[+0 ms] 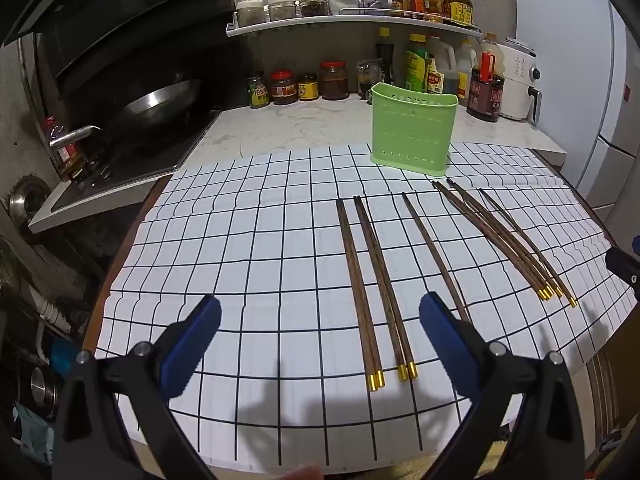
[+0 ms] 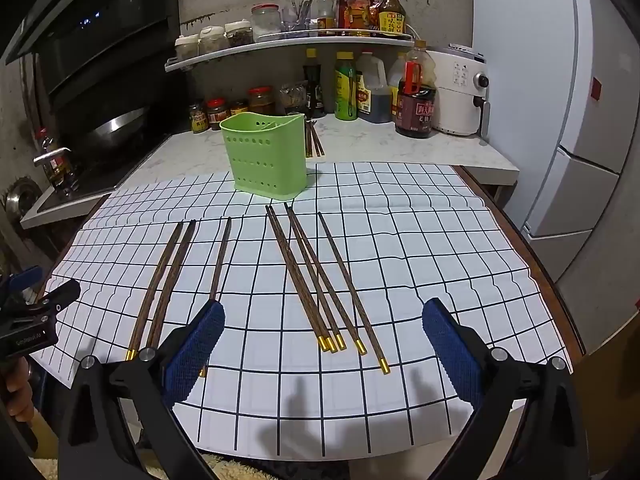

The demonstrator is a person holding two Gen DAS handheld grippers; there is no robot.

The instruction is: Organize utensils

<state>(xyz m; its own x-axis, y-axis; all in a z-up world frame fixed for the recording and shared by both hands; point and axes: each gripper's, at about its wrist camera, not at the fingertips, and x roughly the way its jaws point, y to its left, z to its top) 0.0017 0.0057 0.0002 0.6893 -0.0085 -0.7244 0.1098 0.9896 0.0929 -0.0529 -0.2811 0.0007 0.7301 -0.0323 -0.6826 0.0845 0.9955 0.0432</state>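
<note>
Both my grippers hang over the near edge of the checked cloth [image 1: 248,240], the left gripper [image 1: 320,344] and right gripper [image 2: 323,344] each spread as wide as they go and holding nothing. The chopsticks [image 1: 362,280] lie flat on the cloth in loose groups, gold tips toward me, and the green holder [image 2: 266,158] stands upright just beyond them at the cloth's far edge

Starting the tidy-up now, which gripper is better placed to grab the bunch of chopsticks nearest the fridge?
Right gripper: open, with the gold-tipped wooden chopsticks lying between its fingers; they sit far right of the left gripper.
</note>
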